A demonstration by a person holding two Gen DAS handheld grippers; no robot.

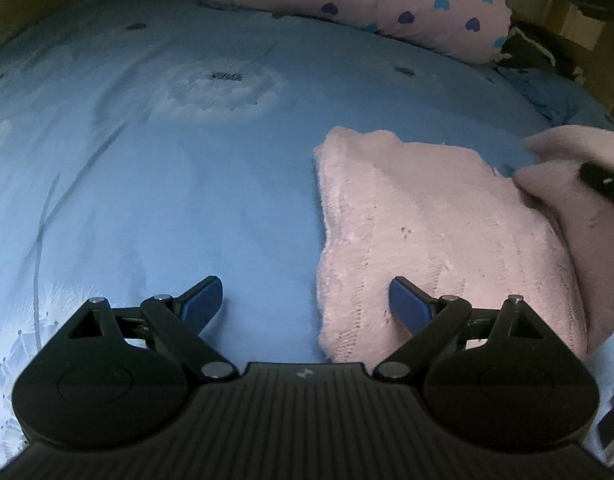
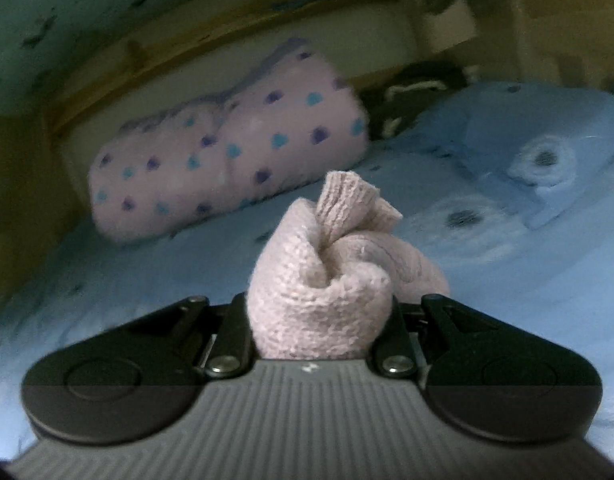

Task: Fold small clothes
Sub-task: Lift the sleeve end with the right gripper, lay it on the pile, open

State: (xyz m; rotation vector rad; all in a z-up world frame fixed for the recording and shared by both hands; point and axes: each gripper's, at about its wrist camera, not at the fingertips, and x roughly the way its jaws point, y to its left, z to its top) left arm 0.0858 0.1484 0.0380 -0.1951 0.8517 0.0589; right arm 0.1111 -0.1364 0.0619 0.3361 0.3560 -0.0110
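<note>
While bunched, sweater (image 2: 323,280) in right tongs (image 2: 321,320).

a pale pink knitted garment (image 1: 439,236) is seen against a light blue bedsheet (image 1: 187,200), which is printed with white dandelion puffs with dark centres and thin grey stems. the same pink knit (image 2: 323,284), ribbed at its end, is shown bunched in the right wrist view. a pink pillow (image 1: 367,4) is patterned with purple, turquoise and faint white hearts. a blue pillow (image 2: 547,136) is marked with the same white puff motif. the left gripper (image 1: 305,304) is black with blue finger pads (image 1: 411,308); the right gripper (image 2: 321,328) is black with a grey ribbed body. a yellowish wooden headboard (image 2: 187,40) is seen behind.
</note>
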